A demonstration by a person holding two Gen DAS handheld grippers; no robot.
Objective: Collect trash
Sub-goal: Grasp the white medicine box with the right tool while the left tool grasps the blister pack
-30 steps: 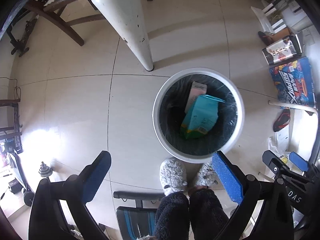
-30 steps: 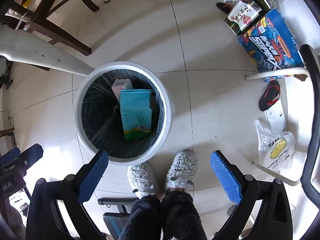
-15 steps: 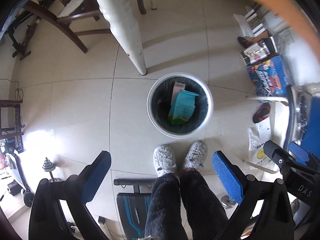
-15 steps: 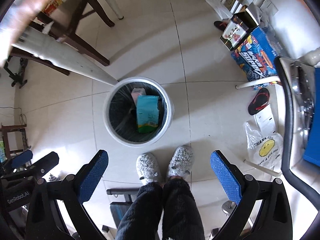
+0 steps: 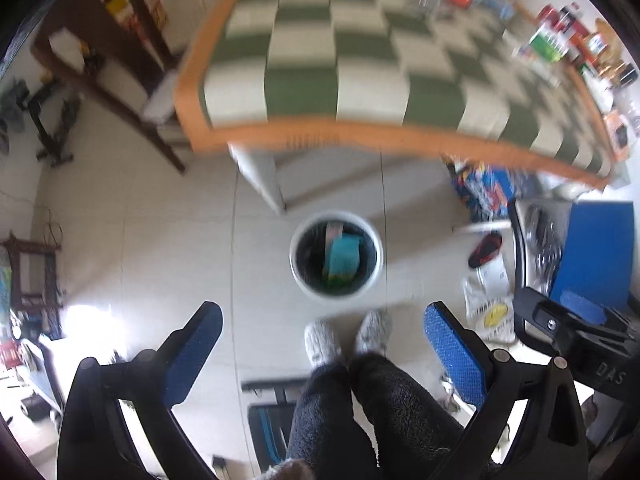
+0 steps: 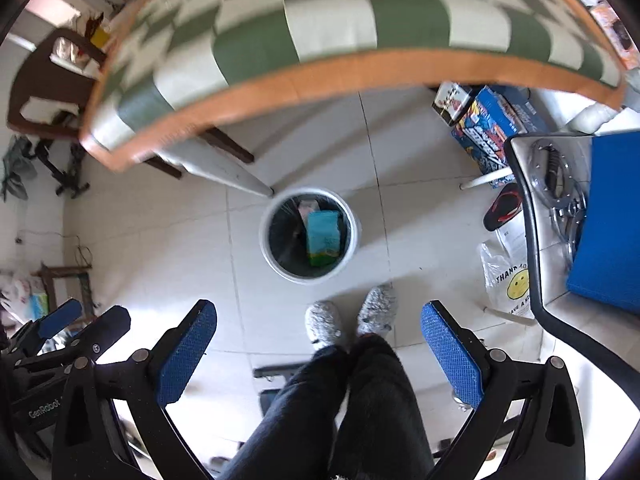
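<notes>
A white trash bin (image 5: 299,276) (image 6: 267,254) with a dark liner stands on the tiled floor far below both grippers. A teal box (image 5: 342,258) (image 6: 323,236) and a pale carton (image 5: 333,232) (image 6: 306,208) lie inside it. My left gripper (image 5: 322,344) is open and empty, high above the floor. My right gripper (image 6: 318,340) is open and empty too, beside the left one, whose fingers show at its lower left (image 6: 64,316). A green and white checked table (image 5: 360,56) (image 6: 320,12) with an orange edge fills the upper part of both views.
Bottles and cans (image 5: 560,36) stand blurred on the table's far right. A brown wooden chair (image 5: 100,60) is at the left. Cardboard boxes (image 6: 492,124), a red slipper (image 6: 504,208), a smiley plastic bag (image 6: 508,284) and a blue-seated chair (image 6: 608,216) are at the right. The person's slippered feet (image 6: 348,320) stand by the bin.
Both grippers have risen well above the bin, which now looks much smaller. The checked tabletop has come into view at the top. Both grippers stay open.
</notes>
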